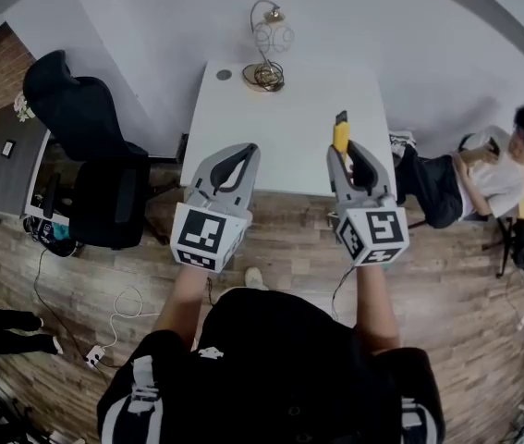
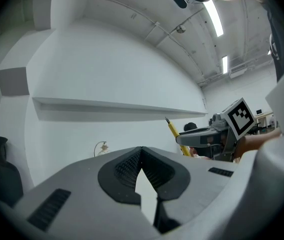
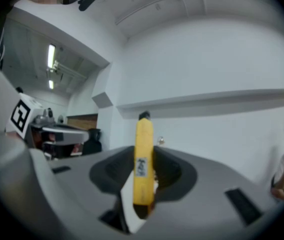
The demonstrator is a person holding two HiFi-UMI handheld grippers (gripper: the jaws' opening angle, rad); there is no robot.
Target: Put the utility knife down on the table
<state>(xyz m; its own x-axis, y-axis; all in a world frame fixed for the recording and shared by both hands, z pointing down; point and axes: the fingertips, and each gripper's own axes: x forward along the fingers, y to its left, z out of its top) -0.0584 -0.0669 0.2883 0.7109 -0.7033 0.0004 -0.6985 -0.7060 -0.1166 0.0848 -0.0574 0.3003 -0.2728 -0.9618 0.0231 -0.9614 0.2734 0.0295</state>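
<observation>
My right gripper [image 1: 346, 158] is shut on a yellow utility knife [image 1: 341, 135] with a black tip. The knife sticks out forward past the jaws, over the near edge of the white table [image 1: 280, 118]. In the right gripper view the knife [image 3: 143, 134] stands upright between the dark pads of the right gripper [image 3: 144, 156]. My left gripper [image 1: 239, 157] hangs level beside it at the table's near left edge, its jaws together with nothing between them. The left gripper view shows the left gripper [image 2: 142, 153] with its tips meeting, and the knife [image 2: 174, 132] off to the right.
A small lamp [image 1: 268, 49] and a round dark disc [image 1: 224, 75] stand at the table's far end. A black office chair [image 1: 86, 146] is at its left, with a desk [image 1: 3, 155] beyond. A seated person [image 1: 483, 169] is at the right. Cables [image 1: 123, 308] lie on the wooden floor.
</observation>
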